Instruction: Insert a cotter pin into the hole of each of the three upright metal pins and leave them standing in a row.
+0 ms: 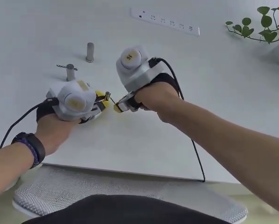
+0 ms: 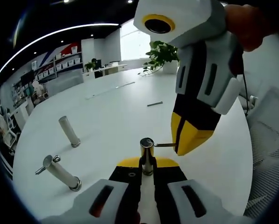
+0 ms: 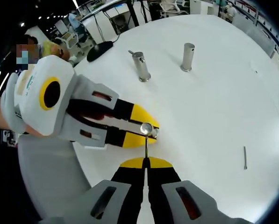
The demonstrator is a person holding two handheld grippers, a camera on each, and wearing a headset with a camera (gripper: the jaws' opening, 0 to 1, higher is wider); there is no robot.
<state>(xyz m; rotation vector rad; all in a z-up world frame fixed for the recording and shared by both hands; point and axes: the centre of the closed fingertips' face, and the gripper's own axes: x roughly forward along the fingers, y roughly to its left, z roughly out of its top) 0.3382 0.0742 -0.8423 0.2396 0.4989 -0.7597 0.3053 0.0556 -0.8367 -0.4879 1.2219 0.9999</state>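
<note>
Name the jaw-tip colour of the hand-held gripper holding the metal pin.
Yellow, on left hand-held gripper; best in right gripper view.

Head view: the left claw (image 1: 103,99) covers most of the metal pin (image 1: 107,95). The cotter pin (image 1: 112,101) is too small to tell whether its tip has entered the hole.

Left gripper view: the metal pin's lower end is hidden between the jaws.

Right gripper view: the cotter pin's rear end is hidden between the closed jaws of the right claw (image 3: 146,161).

Head view: the plant (image 1: 268,33) is cut off by the right edge.
</note>
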